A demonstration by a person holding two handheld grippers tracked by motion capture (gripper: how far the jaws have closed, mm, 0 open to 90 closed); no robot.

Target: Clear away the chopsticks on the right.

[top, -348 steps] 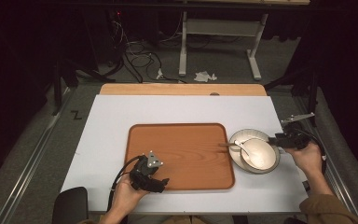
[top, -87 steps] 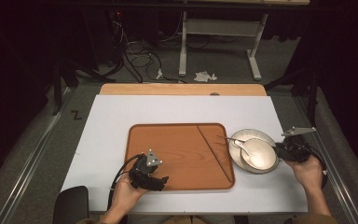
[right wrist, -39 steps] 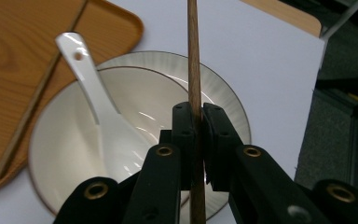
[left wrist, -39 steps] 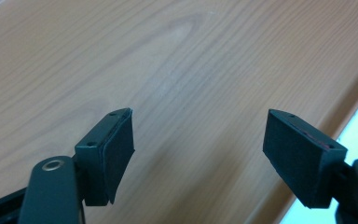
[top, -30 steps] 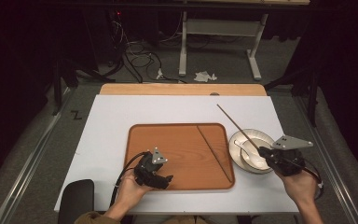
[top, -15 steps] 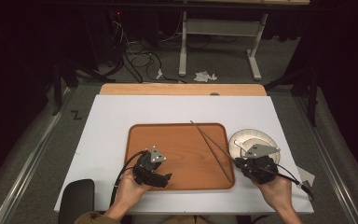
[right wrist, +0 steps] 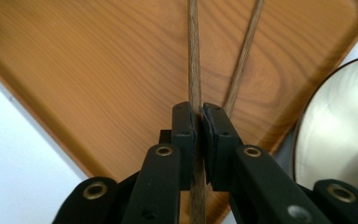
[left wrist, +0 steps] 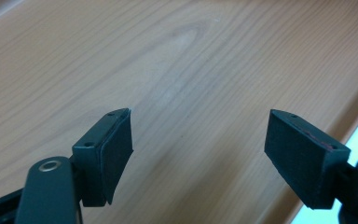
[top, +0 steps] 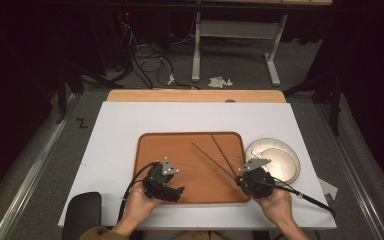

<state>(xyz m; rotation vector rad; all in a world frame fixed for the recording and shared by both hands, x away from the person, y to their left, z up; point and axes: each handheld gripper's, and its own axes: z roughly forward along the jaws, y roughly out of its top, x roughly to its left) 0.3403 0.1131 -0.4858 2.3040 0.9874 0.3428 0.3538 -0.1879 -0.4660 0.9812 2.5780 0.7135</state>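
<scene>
Pinching one chopstick point(right wrist: 194, 60) between pressed-together jaws, the right gripper point(right wrist: 199, 122) aims it over the tray point(top: 180, 147) beside another chopstick point(right wrist: 243, 56), likely for placing; left gripper point(left wrist: 198, 154) waits spread above the tray.

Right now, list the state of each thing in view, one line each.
Left gripper: open, empty, over the tray.
Right gripper: shut on one chopstick.
Second chopstick: lying free on the tray.
Plate: upright, right of the tray; contents unclear.
</scene>
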